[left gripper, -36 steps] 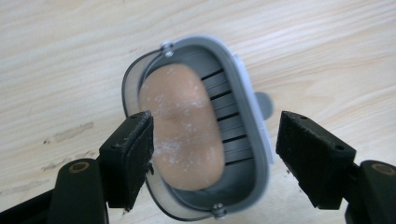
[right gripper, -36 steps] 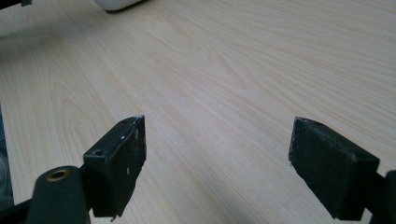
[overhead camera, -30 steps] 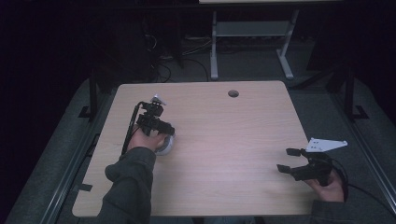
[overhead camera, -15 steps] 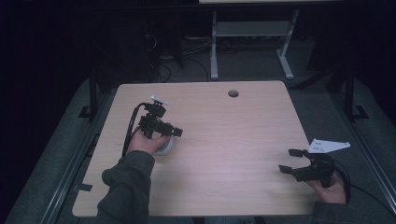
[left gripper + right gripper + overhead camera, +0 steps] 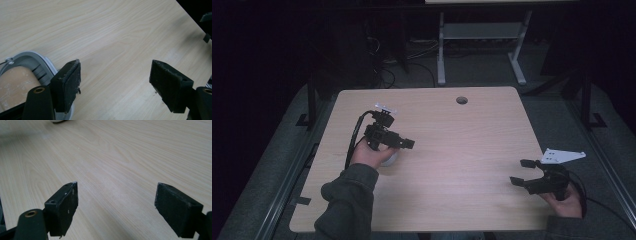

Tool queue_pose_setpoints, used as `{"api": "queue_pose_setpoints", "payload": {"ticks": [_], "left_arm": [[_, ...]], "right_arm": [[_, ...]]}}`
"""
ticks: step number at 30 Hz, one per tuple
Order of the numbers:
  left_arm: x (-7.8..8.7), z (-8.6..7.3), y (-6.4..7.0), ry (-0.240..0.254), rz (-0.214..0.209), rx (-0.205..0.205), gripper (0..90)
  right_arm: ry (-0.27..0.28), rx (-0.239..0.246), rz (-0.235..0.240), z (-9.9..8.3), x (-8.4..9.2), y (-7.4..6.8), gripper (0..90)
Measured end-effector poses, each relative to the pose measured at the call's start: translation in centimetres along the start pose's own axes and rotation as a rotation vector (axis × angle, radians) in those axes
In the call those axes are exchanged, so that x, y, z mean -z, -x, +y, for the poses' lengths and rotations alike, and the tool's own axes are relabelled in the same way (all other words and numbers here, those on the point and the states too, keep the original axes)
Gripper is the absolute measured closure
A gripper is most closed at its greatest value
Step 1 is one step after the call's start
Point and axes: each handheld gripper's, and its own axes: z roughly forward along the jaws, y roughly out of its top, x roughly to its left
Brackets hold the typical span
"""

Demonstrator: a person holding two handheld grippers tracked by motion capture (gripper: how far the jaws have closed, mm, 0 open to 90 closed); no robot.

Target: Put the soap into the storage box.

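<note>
The left tool [image 5: 404, 144] has lifted off the round grey-rimmed object [image 5: 37, 65], jaws apart above the pale wood-grain table [image 5: 462, 150]; the right tool [image 5: 523, 172] hovers near the edge, jaws apart

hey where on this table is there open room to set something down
The light wooden table is bare between the left gripper and the right gripper, up to the round cable hole. It is crowded only around the grey ring-shaped object under the left hand.
</note>
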Motion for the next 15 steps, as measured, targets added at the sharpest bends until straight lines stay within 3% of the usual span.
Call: {"api": "queue_pose_setpoints", "payload": {"ticks": [10, 15], "left_arm": [[0.0, -0.3, 0.9, 0.016, -0.064, -0.041, 24.4], [0.0, -0.6, 1.0, 0.014, -0.077, -0.049, 24.5]], "right_arm": [[-0.003, 0.002, -0.002, 0.1, -0.1, 0.0, 18.3], [-0.004, 0.0, -0.003, 0.1, -0.1, 0.0, 18.3]]}}
